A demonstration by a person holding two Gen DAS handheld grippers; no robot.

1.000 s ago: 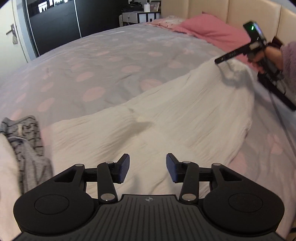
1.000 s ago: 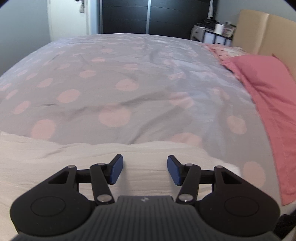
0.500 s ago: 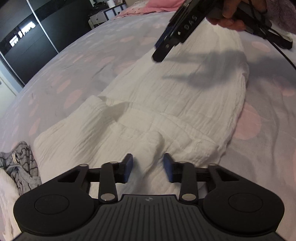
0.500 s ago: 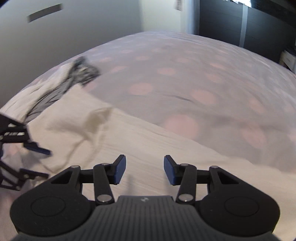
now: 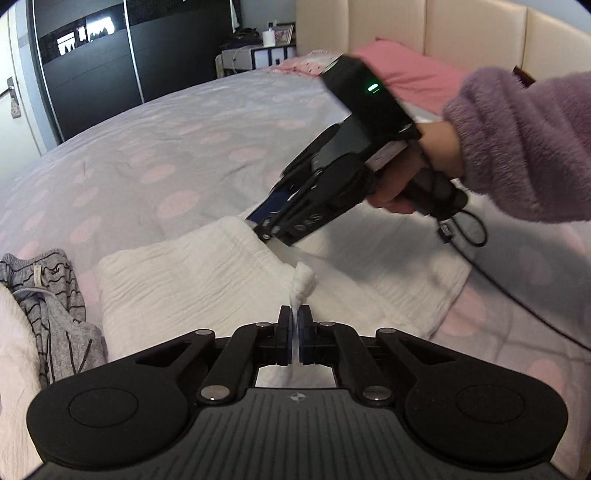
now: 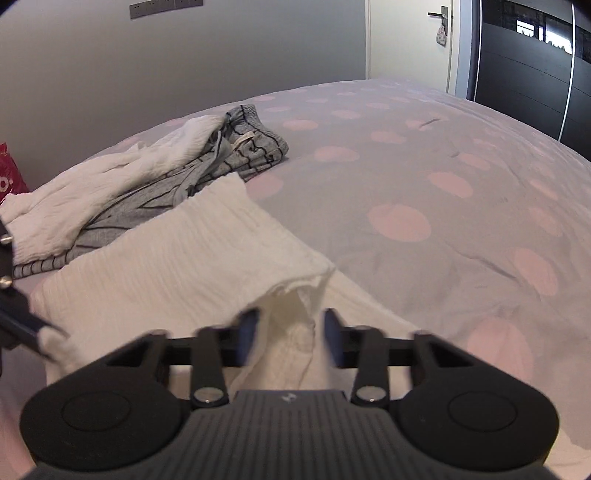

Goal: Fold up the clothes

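A white crinkled garment [image 5: 192,273] lies folded over on the dotted bedspread; it also shows in the right wrist view [image 6: 177,266]. My left gripper [image 5: 294,321] is shut on a pinched edge of this garment, a tuft sticking up past the tips. My right gripper [image 6: 290,326] is open, its blurred fingers either side of a raised corner of the same garment. In the left wrist view the right gripper [image 5: 266,229] sits at the fold's far edge, held by a hand in a purple sleeve.
A grey striped garment [image 6: 236,151] and another white garment [image 6: 110,177] lie piled to the left; the striped one also shows in the left wrist view [image 5: 55,295]. Pink pillows [image 5: 406,70] and a headboard [image 5: 480,33] are at the bed's head. A dark wardrobe [image 5: 110,55] stands beyond.
My left gripper has shut on the garment's edge. The right gripper has swung over to the fold's far corner, jaws still open. The garment now lies doubled over.
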